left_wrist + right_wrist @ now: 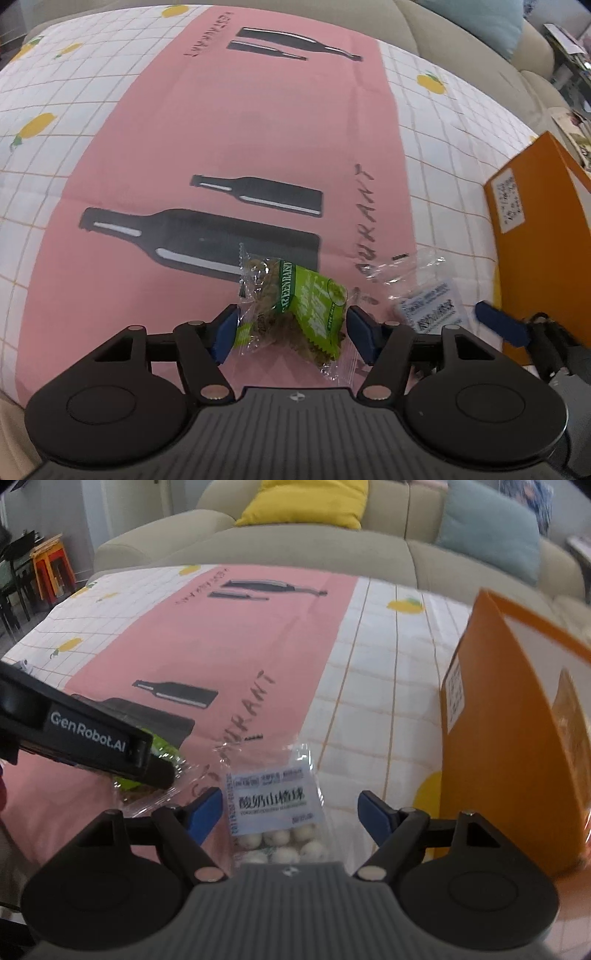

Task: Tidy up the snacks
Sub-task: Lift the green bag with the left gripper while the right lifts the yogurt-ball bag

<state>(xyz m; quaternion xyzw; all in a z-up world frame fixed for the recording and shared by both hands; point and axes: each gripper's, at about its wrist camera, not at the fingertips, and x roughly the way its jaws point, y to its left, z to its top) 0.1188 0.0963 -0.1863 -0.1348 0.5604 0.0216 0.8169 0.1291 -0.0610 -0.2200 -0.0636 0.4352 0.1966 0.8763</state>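
A green raisin packet [295, 310] lies on the pink tablecloth, between the open fingers of my left gripper [291, 328]. A clear packet of white yogurt balls with a blue-and-white label [275, 808] lies between the open fingers of my right gripper [291, 812]. The same clear packet shows in the left wrist view [428, 295], with a blue finger of the right gripper [498, 325] beside it. The left gripper's black body [88, 734] covers most of the raisin packet [162, 753] in the right wrist view.
An open orange cardboard box [517, 731] stands at the right, close to the right gripper; it also shows in the left wrist view [535, 236]. The table is covered with a pink and white grid cloth [240, 140]. A beige sofa [295, 542] with cushions stands behind.
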